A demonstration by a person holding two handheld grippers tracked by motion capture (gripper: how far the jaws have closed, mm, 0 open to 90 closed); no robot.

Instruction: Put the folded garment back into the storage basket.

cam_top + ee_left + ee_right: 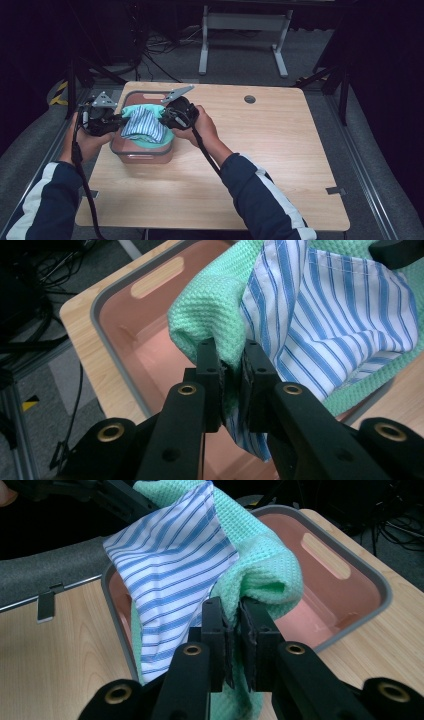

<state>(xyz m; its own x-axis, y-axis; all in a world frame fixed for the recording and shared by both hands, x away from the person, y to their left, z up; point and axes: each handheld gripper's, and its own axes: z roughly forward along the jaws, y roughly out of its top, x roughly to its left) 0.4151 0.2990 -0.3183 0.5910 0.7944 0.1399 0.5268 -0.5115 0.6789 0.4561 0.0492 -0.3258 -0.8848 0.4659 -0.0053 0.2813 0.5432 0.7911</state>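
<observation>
Over the bin (131, 150), at the table's (280, 165) left rear, the cloths hang between the two grippers: a green cloth (131, 111) with a striped cloth (145, 126) lying on it. The left gripper (119, 120) pinches one end and the right gripper (164, 118) the other, so the bundle's long axis runs left to right across the bin's short width. Both gripper views show jaws pressed together on fabric: green cloth (210, 305) and striped cloth (325, 305) on the left, green cloth (270, 575) on the right, with striped cloth (170, 575) just beside.

Neither hand is nearer; each holds an end. The open bin (345, 625) lies straight below, so any lowering would likely be a plain drop downward.

Hidden: the bin floor under the cloths, how much cloth already rests inside, and whether the right jaws catch the striped cloth too.
</observation>
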